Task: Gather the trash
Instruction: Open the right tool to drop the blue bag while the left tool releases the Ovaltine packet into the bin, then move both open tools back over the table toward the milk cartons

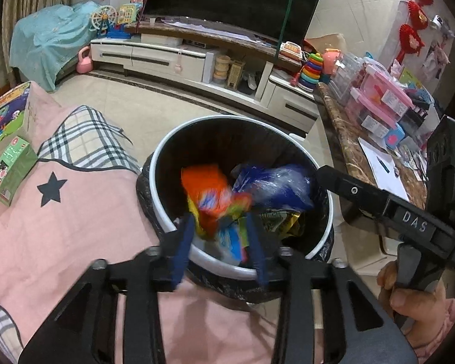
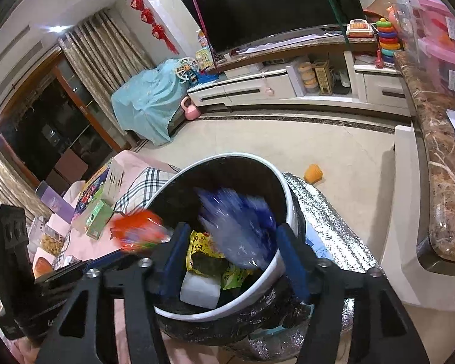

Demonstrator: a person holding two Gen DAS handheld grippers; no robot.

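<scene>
**Both grippers over the bin, wrappers loose**

Left gripper [image 1: 221, 236]: jaws parted, angled down over the near rim of the bin [image 1: 166, 148]. An orange wrapper [image 1: 206, 194] sits blurred just beyond the pads, above the bin's mouth; no pad can be seen pressing on it. Released.

Right gripper [image 2: 230, 251]: jaws spread wider, tilted down over the bin from the other side. A blue plastic bag [image 2: 239, 227], also blurred, lies between the pads without contact on either side. Released.

Inside the bin: a yellow packet [image 2: 201, 247] and a white block [image 2: 200, 291] below the two loose items.

The bin is black with a white rim, lined with a black bag, and stands against a pink blanket [image 1: 75, 227] with a checked patch.

Left view only: a hand [image 1: 409, 291] gripping the right tool's handle, and a brown marble worktop [image 1: 345, 139] carrying pink boxes and paper.

Right view only: a silver foil sheet [image 2: 327, 221] beside the bin, an orange cup [image 2: 314, 173] on the floor, curtains and a dark window.

Both views: a television above a white cabinet.
</scene>
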